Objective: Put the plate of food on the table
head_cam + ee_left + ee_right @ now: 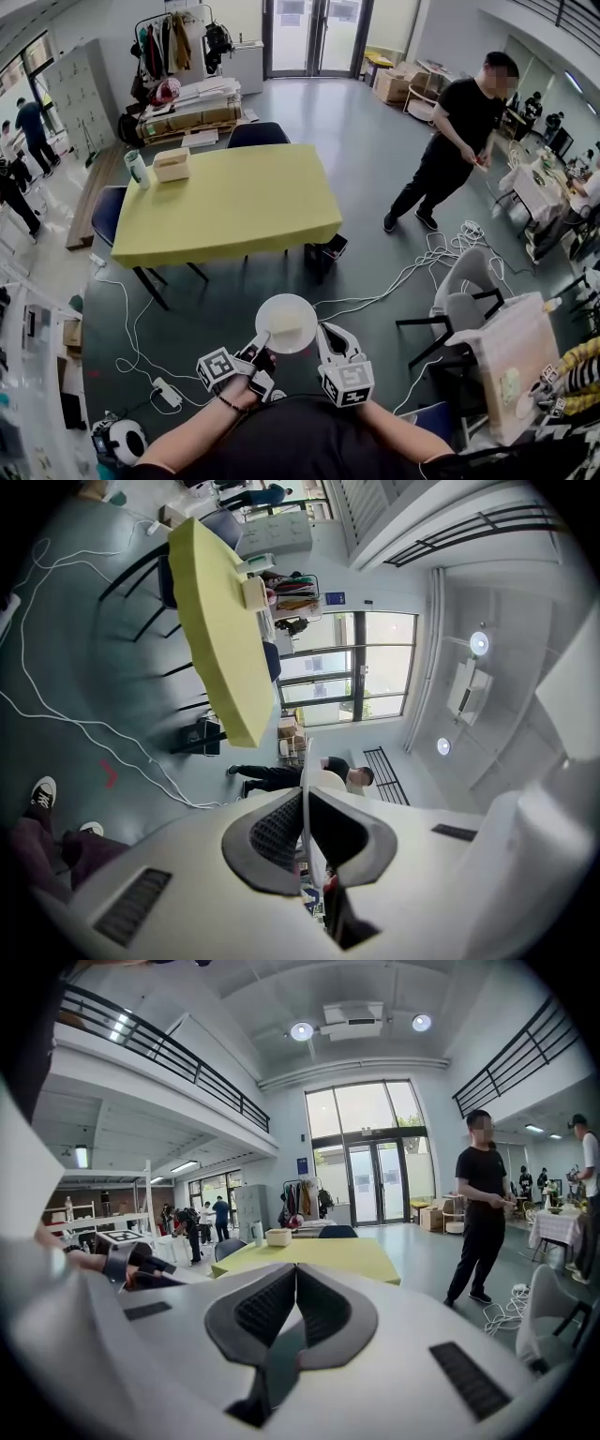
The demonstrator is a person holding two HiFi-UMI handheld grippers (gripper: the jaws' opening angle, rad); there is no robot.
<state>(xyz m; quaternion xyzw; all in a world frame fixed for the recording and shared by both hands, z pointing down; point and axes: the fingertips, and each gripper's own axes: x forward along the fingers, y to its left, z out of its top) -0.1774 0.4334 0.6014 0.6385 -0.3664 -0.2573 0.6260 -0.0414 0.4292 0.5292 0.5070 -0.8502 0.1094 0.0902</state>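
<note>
A white plate (287, 323) with a pale piece of food (284, 325) on it hangs over the dark floor, short of the yellow table (225, 202). My left gripper (265, 339) is shut on the plate's near-left rim. In the left gripper view the plate (319, 782) shows edge-on, pinched between the pads of that gripper (305, 808). My right gripper (324, 329) sits just beside the plate's right edge. Its jaws (296, 1274) meet with nothing visible between them, and the table (319, 1255) lies straight ahead.
On the table's far left stand a small box (172, 164) and a cup (138, 169). Dark chairs (258, 134) ring the table. White cables (412, 272) trail over the floor. A person in black (455, 141) stands to the right, and a grey chair (464, 300) is at my right.
</note>
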